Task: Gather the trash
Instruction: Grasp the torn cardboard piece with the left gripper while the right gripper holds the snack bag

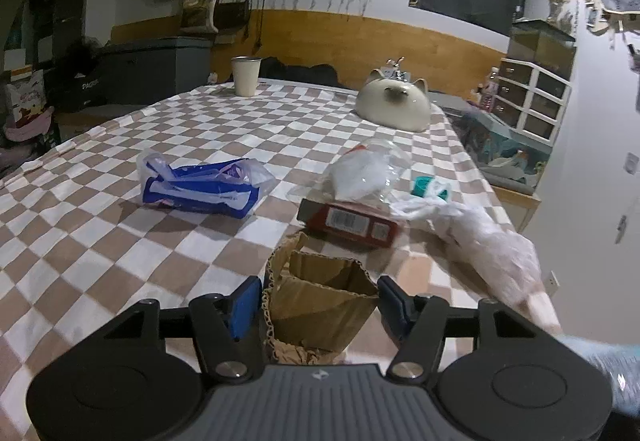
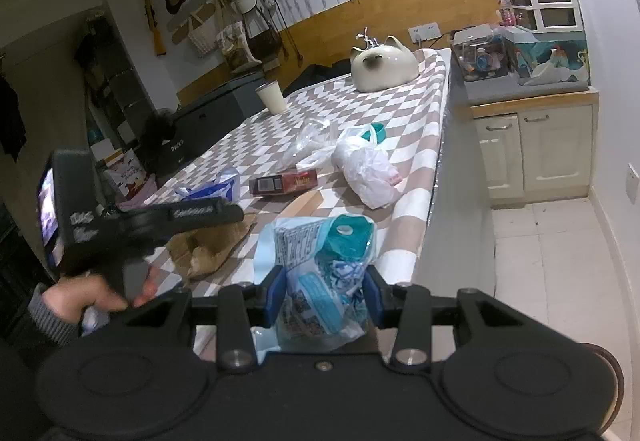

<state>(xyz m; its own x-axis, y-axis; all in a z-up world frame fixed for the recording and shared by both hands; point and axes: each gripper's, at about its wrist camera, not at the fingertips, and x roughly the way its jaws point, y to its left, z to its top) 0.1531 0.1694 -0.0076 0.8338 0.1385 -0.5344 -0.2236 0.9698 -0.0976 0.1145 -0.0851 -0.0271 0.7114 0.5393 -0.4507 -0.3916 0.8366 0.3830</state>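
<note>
**Cardboard between the left jaws, blue packet clamped in the right**

Left wrist view: the left gripper (image 1: 318,299) sits low over the checked table (image 1: 100,241), jaws about half open. A folded cardboard piece (image 1: 320,297) stands between the blue pads (image 1: 244,301); the pads are right at its sides, but I cannot tell whether they press on it. Beyond it lie a red box (image 1: 352,223) with a clear bag (image 1: 364,171) on top, a white bag (image 1: 472,225) to the right, and a blue wrapper (image 1: 200,187) to the left. A cup (image 1: 245,76) and a cat-shaped bowl (image 1: 394,103) stand at the far end.

Right wrist view: the right gripper (image 2: 325,293) is narrowly open and clamped on a light-blue packet (image 2: 320,273), held above the table's near edge. The left gripper (image 2: 200,215) shows on the left, in a hand (image 2: 88,297), its fingers over the cardboard (image 2: 212,247).
</note>
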